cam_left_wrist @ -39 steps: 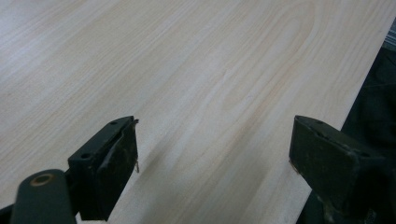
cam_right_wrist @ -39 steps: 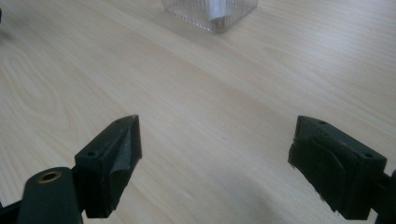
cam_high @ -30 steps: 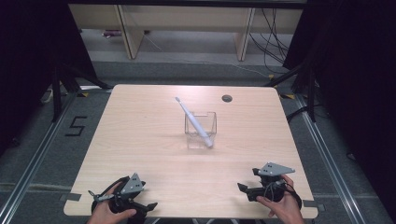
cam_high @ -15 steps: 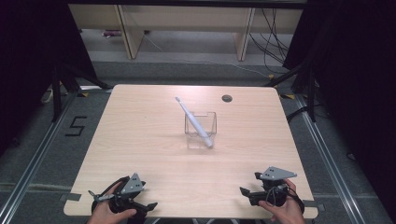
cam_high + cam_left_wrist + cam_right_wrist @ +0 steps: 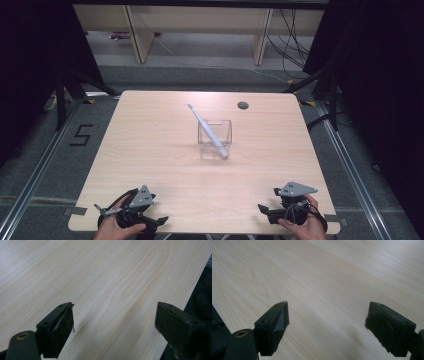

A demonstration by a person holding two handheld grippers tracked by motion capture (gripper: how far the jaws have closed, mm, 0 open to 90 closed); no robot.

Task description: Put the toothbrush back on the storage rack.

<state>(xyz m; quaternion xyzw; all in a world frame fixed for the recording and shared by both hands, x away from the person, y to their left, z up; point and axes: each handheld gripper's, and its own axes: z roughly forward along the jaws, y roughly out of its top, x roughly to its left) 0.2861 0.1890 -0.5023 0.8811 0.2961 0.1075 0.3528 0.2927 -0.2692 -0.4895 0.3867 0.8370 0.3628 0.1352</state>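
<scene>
A clear box (image 5: 215, 137) stands mid-table (image 5: 150, 145), with a white toothbrush (image 5: 206, 129) leaning in it, head up and tilted to the far left. The left gripper (image 5: 150, 222) sits at the near left corner, jaws wide and empty over bare wood. The right gripper (image 5: 266, 210) sits at the near right corner, jaws also wide and empty. Both are well apart from the box
</scene>
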